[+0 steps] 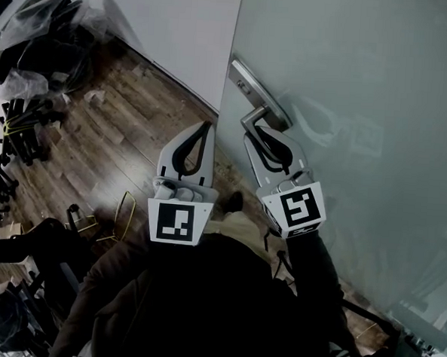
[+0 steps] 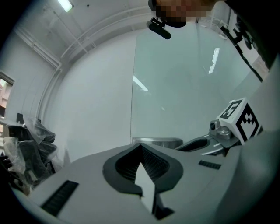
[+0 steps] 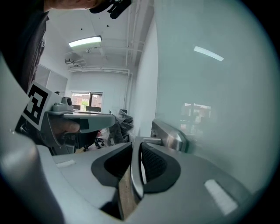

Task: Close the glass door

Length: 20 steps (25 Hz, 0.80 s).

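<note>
Glass door, head view: frosted pane [image 1: 349, 106] stands beyond and to the right of both sets of fingertips; its free edge runs just beyond the left gripper [image 1: 204, 129], above a wood floor [image 1: 113, 129]
Lever, head view: metal lever [image 1: 262, 116] lies between the jaws of the right gripper [image 1: 258, 138]
Left gripper view: fingers pressed together on nothing; the door edge and the handle plate [image 2: 157, 141] sit just past the tips
Right gripper view: fingers clamped on the thin lever [image 3: 135, 179]; the handle plate [image 3: 168, 134] sits just past the tips, on the glass to their right
Slip risk: the smooth, narrow metal could slide out of the pads if the force runs along the lever rather than across it
Twist risk: a downward force would probably turn the lever instead of swinging the door
Pinch risk: the idle left fingers are near the door edge; they could be caught between it and the white wall [image 1: 180, 28] as the gap shuts
</note>
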Each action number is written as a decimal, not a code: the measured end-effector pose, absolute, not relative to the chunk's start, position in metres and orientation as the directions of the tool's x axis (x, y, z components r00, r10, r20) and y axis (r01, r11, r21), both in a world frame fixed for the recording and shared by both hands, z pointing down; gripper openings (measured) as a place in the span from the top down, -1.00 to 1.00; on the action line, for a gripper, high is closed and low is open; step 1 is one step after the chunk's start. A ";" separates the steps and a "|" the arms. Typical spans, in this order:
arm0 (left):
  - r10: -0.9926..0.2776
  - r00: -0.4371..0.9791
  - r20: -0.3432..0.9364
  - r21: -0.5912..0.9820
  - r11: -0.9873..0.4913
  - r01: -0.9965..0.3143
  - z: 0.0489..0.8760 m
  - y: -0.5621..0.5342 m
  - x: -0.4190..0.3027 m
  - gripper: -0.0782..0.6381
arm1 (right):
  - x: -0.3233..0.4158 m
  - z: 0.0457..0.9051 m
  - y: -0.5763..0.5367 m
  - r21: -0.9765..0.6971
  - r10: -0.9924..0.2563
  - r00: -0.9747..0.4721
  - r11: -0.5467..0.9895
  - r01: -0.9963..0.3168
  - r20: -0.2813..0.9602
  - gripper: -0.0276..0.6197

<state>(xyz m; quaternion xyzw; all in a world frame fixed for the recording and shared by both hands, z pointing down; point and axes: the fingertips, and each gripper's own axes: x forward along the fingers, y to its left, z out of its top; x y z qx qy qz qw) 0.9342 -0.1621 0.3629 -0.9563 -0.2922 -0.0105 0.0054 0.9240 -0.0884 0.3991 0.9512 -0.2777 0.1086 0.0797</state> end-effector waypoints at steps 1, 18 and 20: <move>0.549 0.836 0.021 0.003 -0.836 0.549 0.366 -0.165 0.929 0.79 | 0.921 0.400 -0.092 0.095 -0.516 0.820 -0.829 -0.551 0.249 0.70; 0.256 0.967 0.009 -0.043 -0.966 0.256 0.346 -0.251 0.784 0.79 | 0.839 0.395 -0.179 0.059 -0.645 0.714 -0.729 -0.682 0.272 0.70; 0.228 0.974 0.016 -0.041 -0.973 0.228 0.345 -0.264 0.762 0.79 | 0.822 0.391 -0.190 0.059 -0.658 0.703 -0.718 -0.694 0.270 0.70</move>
